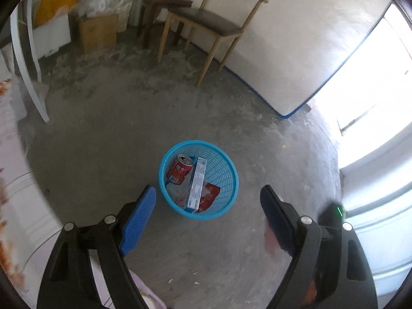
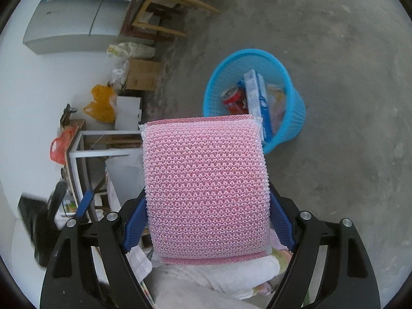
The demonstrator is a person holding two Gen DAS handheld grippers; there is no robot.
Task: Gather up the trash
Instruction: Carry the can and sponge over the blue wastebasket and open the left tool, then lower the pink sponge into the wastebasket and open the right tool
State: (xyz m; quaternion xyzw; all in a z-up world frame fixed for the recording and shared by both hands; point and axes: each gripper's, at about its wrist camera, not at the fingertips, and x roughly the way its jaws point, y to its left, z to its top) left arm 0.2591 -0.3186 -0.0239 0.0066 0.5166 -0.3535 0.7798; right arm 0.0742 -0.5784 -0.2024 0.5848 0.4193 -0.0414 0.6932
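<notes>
The right gripper (image 2: 207, 225) clamps the pink mesh scouring pad (image 2: 206, 188) by its two side edges, short of the blue basket (image 2: 296, 108). Carry the pad fully over the basket rim before releasing.

The left gripper (image 1: 207, 221) stands wide and empty above the basket (image 1: 226, 177).

Inside the basket lie a red can (image 1: 179, 168) and a long carton (image 1: 197, 184); their printing is illegible.

Left wrist view looks steeply down along its fingers at the concrete floor (image 1: 103, 139), blue basket (image 1: 226, 180) near, centred just past the fingertips. Right wrist view looks down less steeply and is rolled, so the walls run sideways; a pink sponge (image 2: 206, 188) fills the close foreground. Both share the basket (image 2: 293, 118), floor (image 2: 347, 103), wooden chair (image 1: 219, 23) and yellow bag (image 1: 56, 0).
</notes>
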